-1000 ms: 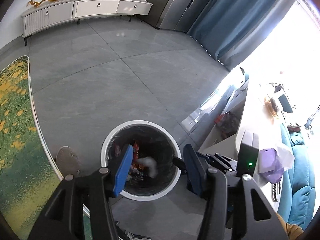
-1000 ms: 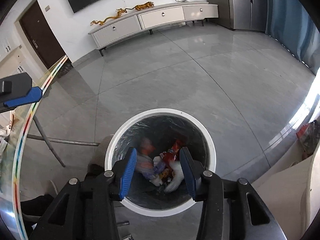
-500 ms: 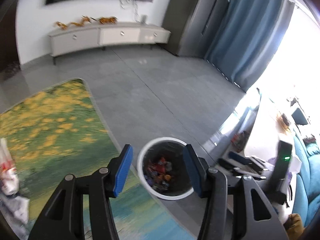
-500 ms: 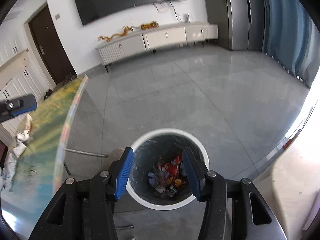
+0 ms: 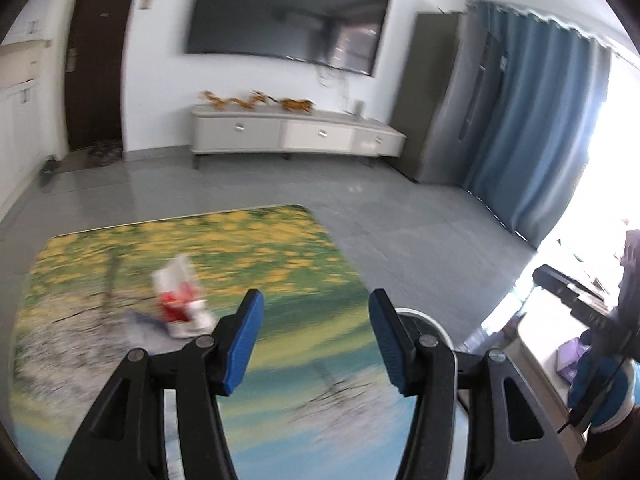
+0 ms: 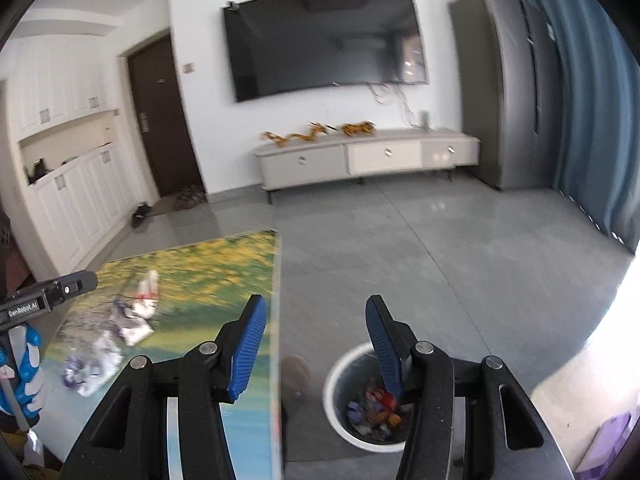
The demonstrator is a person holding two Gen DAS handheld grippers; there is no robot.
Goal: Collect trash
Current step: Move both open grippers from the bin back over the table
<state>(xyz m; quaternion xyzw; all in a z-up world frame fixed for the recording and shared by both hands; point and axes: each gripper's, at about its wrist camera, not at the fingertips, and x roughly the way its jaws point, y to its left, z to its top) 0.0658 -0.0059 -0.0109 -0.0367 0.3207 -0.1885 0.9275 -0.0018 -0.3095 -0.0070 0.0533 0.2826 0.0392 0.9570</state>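
Observation:
Several crumpled wrappers lie on the flower-print table [image 6: 208, 276]: a red and white wrapper [image 5: 178, 296] [image 6: 146, 292], a white scrap [image 6: 134, 326] and a bluish-white wrapper [image 6: 90, 366]. The white-rimmed trash bin [image 6: 368, 400] stands on the floor right of the table, holding colourful trash. Only its rim [image 5: 434, 322] shows in the left wrist view. My left gripper [image 5: 316, 320] hangs open and empty over the table's near right part; the red and white wrapper lies left of its fingers. My right gripper [image 6: 316, 320] is open and empty above the table edge and the bin. The left gripper [image 6: 60, 292] shows at the far left, in a gloved hand [image 6: 24, 360].
Grey tiled floor runs to a low white TV cabinet [image 6: 360, 160] under a wall TV [image 6: 324, 40]. A dark door [image 6: 160, 120] and shoes [image 6: 140, 212] are at left, blue curtains [image 6: 592, 100] and a tall grey cabinet [image 6: 504, 92] at right. A cluttered counter [image 5: 560, 320] stands right of the bin.
Both grippers have risen from just above the bin and tilted up. The bin has dropped low and small in both views, and the left gripper has swung over the table, bringing the wrappers into sight.

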